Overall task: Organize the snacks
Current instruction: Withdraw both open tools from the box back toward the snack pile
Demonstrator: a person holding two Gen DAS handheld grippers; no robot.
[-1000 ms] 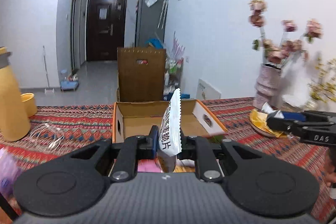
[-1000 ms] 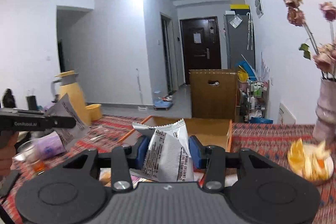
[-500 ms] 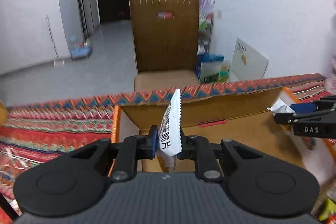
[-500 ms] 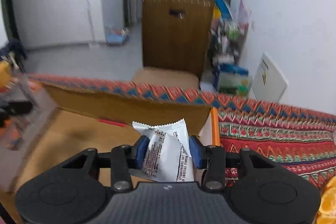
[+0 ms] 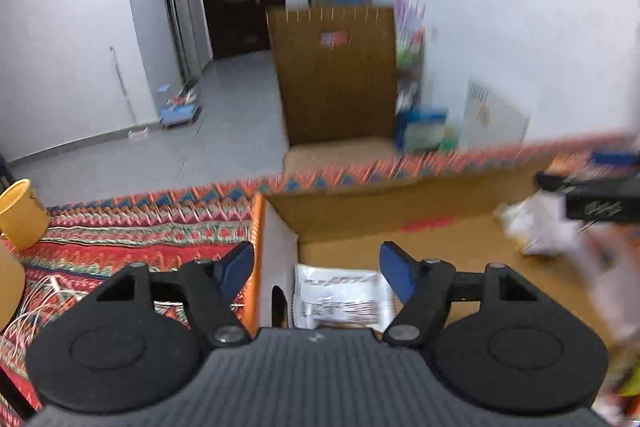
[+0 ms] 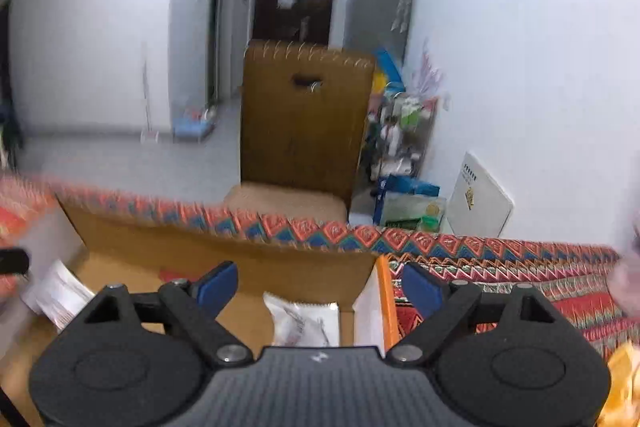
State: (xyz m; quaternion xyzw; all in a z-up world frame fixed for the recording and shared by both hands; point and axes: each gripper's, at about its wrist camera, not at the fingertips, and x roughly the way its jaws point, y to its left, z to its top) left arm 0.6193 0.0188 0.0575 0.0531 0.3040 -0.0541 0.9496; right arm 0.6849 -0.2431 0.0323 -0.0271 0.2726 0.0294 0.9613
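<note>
An open cardboard box with orange edges point(image 5: 400, 203) point(image 6: 200, 251) sits on the patterned tablecloth. My left gripper point(image 5: 316, 267) hovers over the box's left end with its jaws opening; a white snack packet point(image 5: 340, 301) lies flat on the box floor below, free of the pads. My right gripper point(image 6: 318, 285) hangs over the right end, jaws also opening, and a second white packet point(image 6: 304, 321) lies loose beneath it. In the left wrist view the right gripper point(image 5: 592, 195) appears blurred, with its packet point(image 5: 540, 227) under it. The first packet point(image 6: 56, 293) shows at left in the right wrist view.
A wooden chair point(image 6: 304, 123) stands beyond the table's far edge. A yellow cup point(image 5: 20, 213) and white cable point(image 5: 36, 307) lie left of the box on the cloth point(image 5: 140, 227). Orange-yellow food point(image 6: 624, 379) shows at lower right. Clutter sits by the wall point(image 6: 404, 155).
Both grippers moved forward and down over the box, then went from shut on their packets to open. Both packets dropped onto the box floor.
</note>
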